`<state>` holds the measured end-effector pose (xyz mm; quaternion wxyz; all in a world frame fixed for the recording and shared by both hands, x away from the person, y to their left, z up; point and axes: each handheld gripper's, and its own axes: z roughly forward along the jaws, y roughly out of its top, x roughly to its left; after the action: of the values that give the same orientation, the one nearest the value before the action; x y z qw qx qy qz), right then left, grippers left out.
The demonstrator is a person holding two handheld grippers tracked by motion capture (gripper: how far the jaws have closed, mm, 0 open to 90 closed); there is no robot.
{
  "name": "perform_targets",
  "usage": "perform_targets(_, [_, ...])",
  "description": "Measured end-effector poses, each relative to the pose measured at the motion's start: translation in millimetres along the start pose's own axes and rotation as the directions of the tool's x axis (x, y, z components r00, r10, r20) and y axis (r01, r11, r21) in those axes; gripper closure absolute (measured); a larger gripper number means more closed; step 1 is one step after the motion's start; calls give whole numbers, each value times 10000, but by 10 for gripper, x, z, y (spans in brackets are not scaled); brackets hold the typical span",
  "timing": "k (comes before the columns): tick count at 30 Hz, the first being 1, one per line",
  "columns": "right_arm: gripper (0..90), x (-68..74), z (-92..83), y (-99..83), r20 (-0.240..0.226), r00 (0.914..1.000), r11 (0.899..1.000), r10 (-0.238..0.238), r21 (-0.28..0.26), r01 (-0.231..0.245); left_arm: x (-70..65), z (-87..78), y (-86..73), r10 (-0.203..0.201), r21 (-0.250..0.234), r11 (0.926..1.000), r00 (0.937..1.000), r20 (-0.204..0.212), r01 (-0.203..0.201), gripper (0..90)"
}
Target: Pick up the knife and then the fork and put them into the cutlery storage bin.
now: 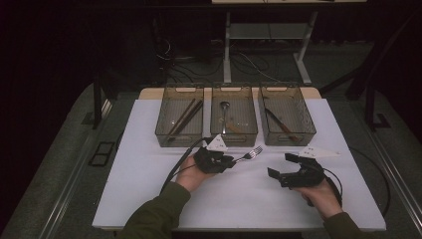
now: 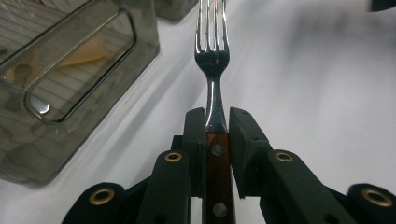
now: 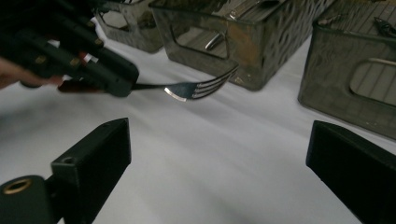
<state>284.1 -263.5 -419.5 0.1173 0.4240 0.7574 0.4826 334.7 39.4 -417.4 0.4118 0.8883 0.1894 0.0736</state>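
Your left gripper (image 2: 217, 128) is clamped on fork (image 2: 214, 60) by its wood handle; right gripper (image 3: 219, 154) wide open, holds nothing. No readable writing.

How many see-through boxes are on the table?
3, side by side along the table's far edge: the left box with chopsticks, the middle box with a spoon, and the right box with a dark utensil.

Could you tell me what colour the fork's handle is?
Reddish-brown wood with metal rivets on the fork; left gripper view.

White table (image 1: 149, 199) w/ 3 smoky bins (image 1: 234, 137) along far edge.
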Motion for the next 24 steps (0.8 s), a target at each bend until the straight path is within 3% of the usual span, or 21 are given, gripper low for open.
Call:
perform_targets(1, [144,7,28,29,-35,10000,10000,84,-42,-84,-26,-20,1,-30,-81,10000,10000,-3,30,775])
perform_targets(3, [170,17,91,85,-209,9991,9990,381,-218,-385,-83,-57,6,10,-221,9998,9999,-123,-13,775])
perform_targets(7, [322,16,230,168,-453,9968,9976,658,-192,-668,-184,-121,17,-83,-635,9980,9998,-179,71,775])
perform_targets(13, [528,7,364,224,-1157,9864,9927,1165,-171,-1193,-260,-178,29,-1,-897,9960,9997,-252,-22,775])
perform_targets(18, [721,2,389,254,-1495,9773,9866,1501,-418,-1579,-262,-175,31,59,-873,9962,9997,-231,-79,775])
perform_targets(24, [823,9,318,333,-1878,9682,9801,1653,-782,-1825,-260,-137,26,-157,-987,9950,9998,-122,145,772])
